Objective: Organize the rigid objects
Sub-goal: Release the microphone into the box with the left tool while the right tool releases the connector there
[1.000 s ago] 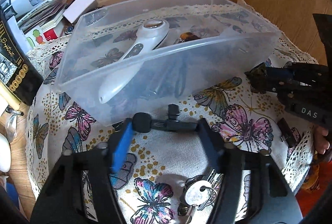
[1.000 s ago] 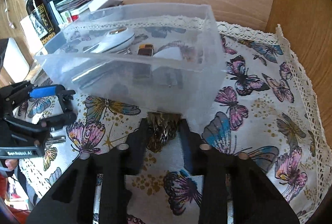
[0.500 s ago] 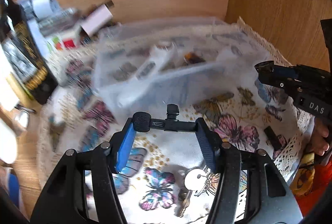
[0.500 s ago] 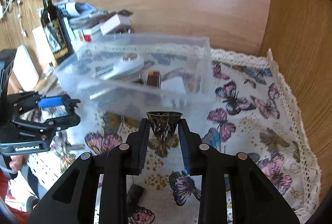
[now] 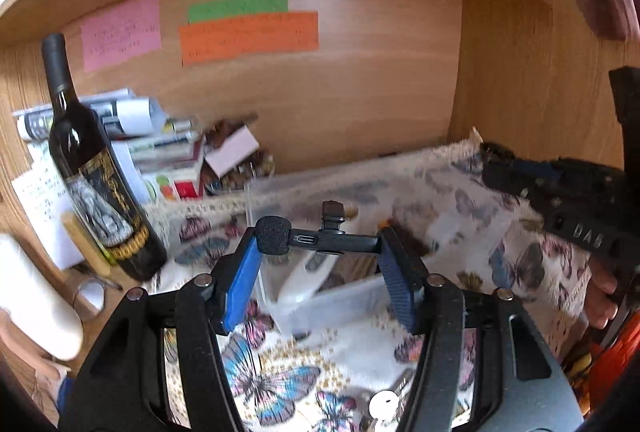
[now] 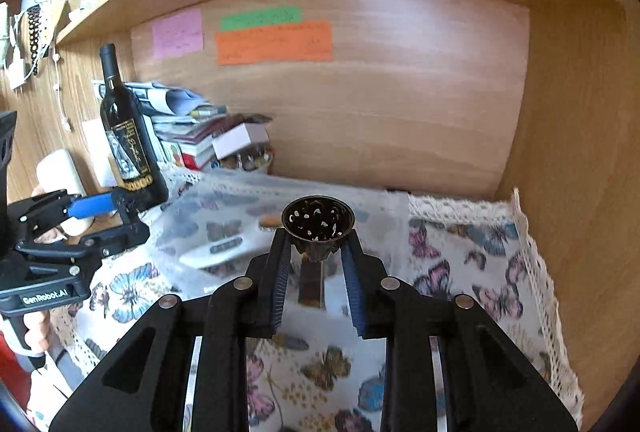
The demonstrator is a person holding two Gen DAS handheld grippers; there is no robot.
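Note:
My left gripper (image 5: 318, 246) is shut on a small black clip-on microphone (image 5: 312, 238) with a foam tip, held lengthwise between the fingers above the clear plastic bin (image 5: 320, 302). My right gripper (image 6: 318, 248) is shut on a dark perforated metal cup (image 6: 318, 228), raised over the same bin (image 6: 376, 208). The bin holds a white handheld device (image 5: 308, 274) and other small items, all blurred. Each gripper shows in the other's view: the right one (image 5: 496, 156) and the left one (image 6: 128, 216).
A dark wine bottle (image 5: 94, 176) stands at the left, with stacked papers and boxes (image 5: 172, 148) behind it. The butterfly cloth (image 6: 460, 272) covers the desk. Keys (image 5: 384, 404) lie near the front edge. Wooden walls and a shelf close in the back and right.
Both grippers have risen and tilted up with their objects. The bin has dropped lower in both views, and the back wall with its coloured notes now fills the upper part.

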